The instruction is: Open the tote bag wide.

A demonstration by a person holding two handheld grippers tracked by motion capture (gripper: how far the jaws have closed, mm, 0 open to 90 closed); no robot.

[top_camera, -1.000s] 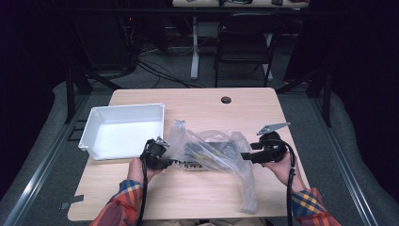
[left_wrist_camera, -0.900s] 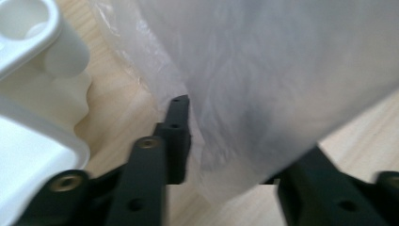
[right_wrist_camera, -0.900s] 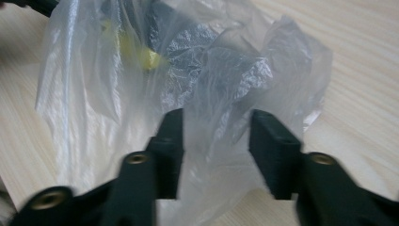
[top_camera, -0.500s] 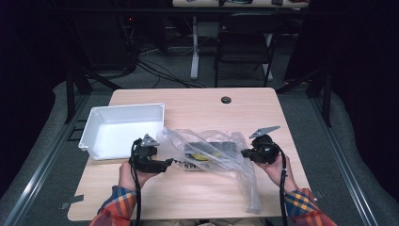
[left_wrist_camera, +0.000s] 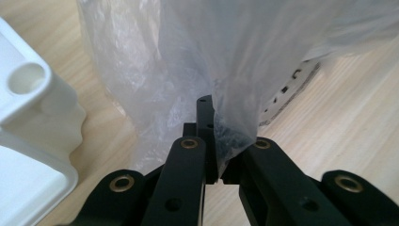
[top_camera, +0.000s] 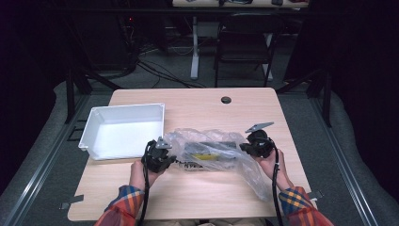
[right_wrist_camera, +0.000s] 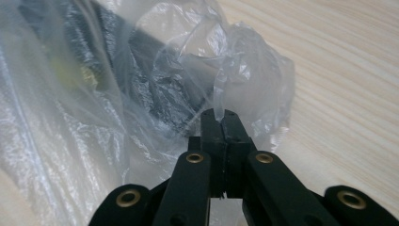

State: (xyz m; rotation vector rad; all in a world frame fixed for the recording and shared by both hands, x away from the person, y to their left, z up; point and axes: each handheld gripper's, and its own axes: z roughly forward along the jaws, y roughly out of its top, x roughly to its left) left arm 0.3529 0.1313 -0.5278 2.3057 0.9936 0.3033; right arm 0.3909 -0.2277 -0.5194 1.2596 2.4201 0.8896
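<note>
A crumpled clear plastic bag (top_camera: 211, 149) lies across the middle of the table, with a dark object with a yellow label (top_camera: 203, 156) inside. My left gripper (top_camera: 165, 158) is at the bag's left end. Its jaws have just been closing and are shut on the bag's film (left_wrist_camera: 235, 70), tips (left_wrist_camera: 209, 106) pinching a fold. My right gripper (top_camera: 245, 147) is at the bag's right end, shut on a small fold of the bag (right_wrist_camera: 219, 101). The dark object (right_wrist_camera: 155, 66) shows through the film beyond the right jaws (right_wrist_camera: 220, 117).
A white empty tray (top_camera: 94, 123) stands at the left of the table, its corner (left_wrist_camera: 33, 108) close beside my left gripper. A round hole (top_camera: 226, 100) sits near the table's far edge. Bare wood lies to the right of the bag (right_wrist_camera: 339, 84).
The left gripper drew left, then came back to the bag's left end and closed on it. The right gripper sank slightly. The bag now lies lower and more stretched between them.
</note>
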